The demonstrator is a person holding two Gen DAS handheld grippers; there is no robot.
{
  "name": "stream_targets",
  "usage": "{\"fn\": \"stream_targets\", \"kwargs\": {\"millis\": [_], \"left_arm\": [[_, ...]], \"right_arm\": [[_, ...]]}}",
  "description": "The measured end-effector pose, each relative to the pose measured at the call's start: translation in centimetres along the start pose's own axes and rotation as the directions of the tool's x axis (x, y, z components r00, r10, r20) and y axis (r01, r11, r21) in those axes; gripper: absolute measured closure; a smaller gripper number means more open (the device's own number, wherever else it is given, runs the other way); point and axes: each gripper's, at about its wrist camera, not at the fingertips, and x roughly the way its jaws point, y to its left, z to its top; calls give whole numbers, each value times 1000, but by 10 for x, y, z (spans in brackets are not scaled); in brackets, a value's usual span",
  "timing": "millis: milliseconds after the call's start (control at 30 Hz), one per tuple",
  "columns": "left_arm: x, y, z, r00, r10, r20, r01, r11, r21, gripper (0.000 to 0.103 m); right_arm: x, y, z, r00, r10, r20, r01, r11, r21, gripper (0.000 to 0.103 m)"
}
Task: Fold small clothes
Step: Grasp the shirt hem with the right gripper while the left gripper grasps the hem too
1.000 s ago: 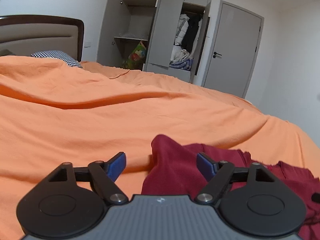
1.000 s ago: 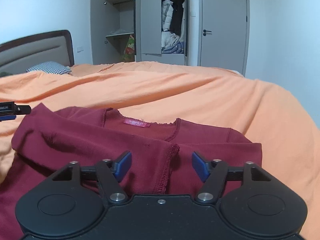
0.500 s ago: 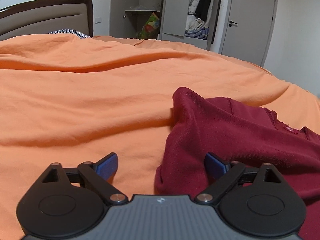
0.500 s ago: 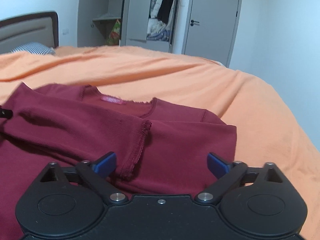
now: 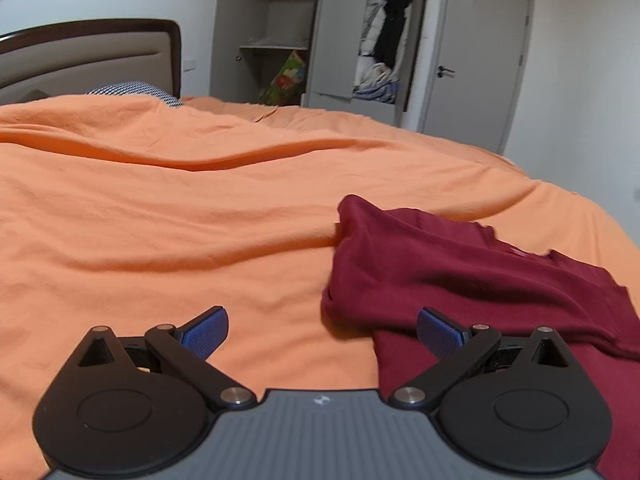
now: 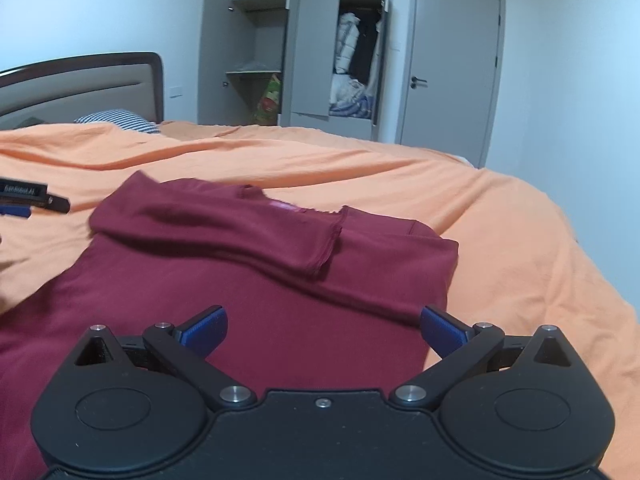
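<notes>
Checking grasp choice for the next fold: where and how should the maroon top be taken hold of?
Probably its free right side edge, approached from the right with the open right gripper. The maroon top lies flat on the orange bedcover, sleeve already folded across, so that edge is the exposed one.

soft matt knit maroon top [image 6: 248, 280] on wrinkled orange cotton sheet [image 5: 160, 220] — matt black plastic left gripper [image 5: 322, 332].

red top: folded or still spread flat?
Partly folded. On the red top, one sleeve lies across the chest below the collar; the body lies flat on the orange bedspread. Both grippers open, holding nothing.
</notes>
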Motion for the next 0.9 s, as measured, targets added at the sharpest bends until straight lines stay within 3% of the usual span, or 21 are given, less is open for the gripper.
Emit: {"fn": "stream_targets", "kwargs": {"millis": [267, 467, 533, 700, 900], "left_arm": [[-62, -8, -32, 996, -86, 22, 85, 995, 54, 0], [-95, -20, -72, 977, -209, 28, 202, 965, 166, 0], [-102, -23, -87, 968, -249, 21, 240, 949, 204, 0], [-118, -33, -115, 943, -333, 3, 320, 908, 270, 0], [-128, -45, -134, 938, -344, -33, 337, 888, 314, 0]], "right_arm": [[-63, 9, -38, 998, 50, 22, -51, 999, 12, 1], [-95, 21, -73, 973, 228, -46, -229, 973, -30, 1], [-104, 29, -86, 966, 249, -65, -252, 966, -57, 1], [-123, 51, -108, 967, 238, -89, -252, 947, -201, 1], [-119, 74, -131, 991, 83, -104, -121, 894, -432, 1]]}}
